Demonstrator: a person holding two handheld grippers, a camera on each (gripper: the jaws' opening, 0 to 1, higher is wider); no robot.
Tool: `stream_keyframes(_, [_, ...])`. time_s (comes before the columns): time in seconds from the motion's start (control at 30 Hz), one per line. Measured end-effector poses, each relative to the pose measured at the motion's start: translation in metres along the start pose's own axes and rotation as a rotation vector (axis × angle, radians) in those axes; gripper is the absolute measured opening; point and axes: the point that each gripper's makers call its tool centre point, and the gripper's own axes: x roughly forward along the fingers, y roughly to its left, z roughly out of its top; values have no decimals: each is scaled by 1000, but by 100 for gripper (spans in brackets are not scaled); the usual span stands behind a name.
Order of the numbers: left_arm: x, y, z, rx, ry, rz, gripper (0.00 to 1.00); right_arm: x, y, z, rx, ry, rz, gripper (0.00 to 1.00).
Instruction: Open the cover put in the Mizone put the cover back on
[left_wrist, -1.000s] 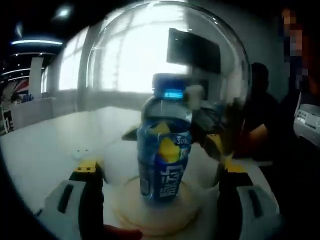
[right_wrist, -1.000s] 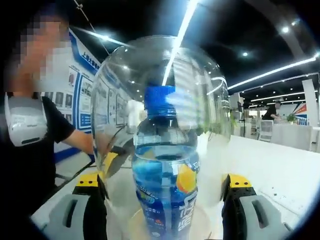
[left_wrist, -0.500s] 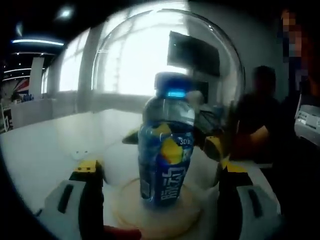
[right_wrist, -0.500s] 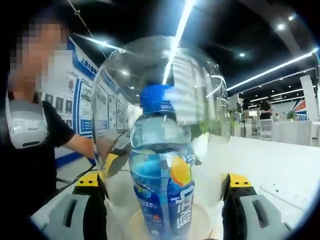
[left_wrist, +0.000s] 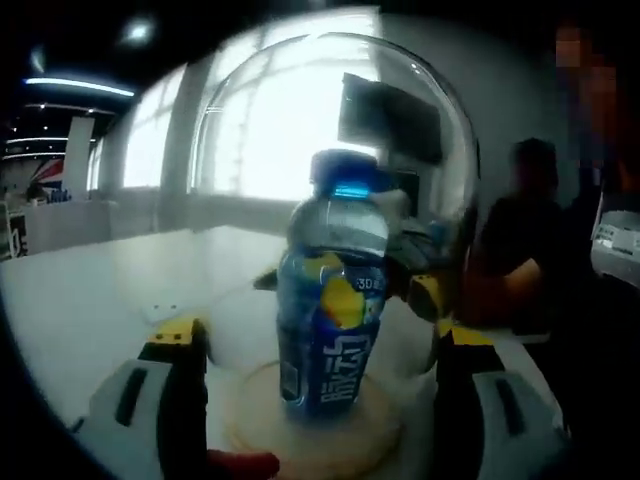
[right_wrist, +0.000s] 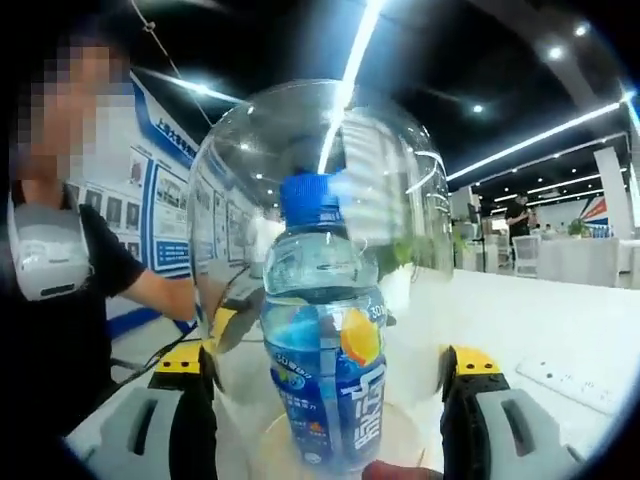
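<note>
A white table (left_wrist: 90, 290) is seen at 9 o'clock in the left gripper view. At centre, a clear glass dome cover (left_wrist: 330, 150) is gripped between the jaws of the left gripper (left_wrist: 320, 400) and the right gripper (right_wrist: 325, 405). Compared with a second ago, the dome sits slightly lower and the bottle has turned a little. Inside the dome, upright on a round pale base (left_wrist: 320, 430), stands the Mizone bottle (left_wrist: 328, 320): blue label, yellow fruit, blue cap (right_wrist: 310, 198).

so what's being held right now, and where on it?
The clear dome cover, clamped low on its opposite sides by both grippers' fingers, over the bottle.
</note>
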Motion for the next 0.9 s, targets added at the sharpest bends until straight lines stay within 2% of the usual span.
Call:
stream_keyframes(0.5, [-10,0,2,-24,-28,45,78,-15,0,-1,-114,113,-58,75])
stream_keyframes(0.9, [-19,-1,4,-29,-48,102,75,-22,2,5,-122,106,-80,72])
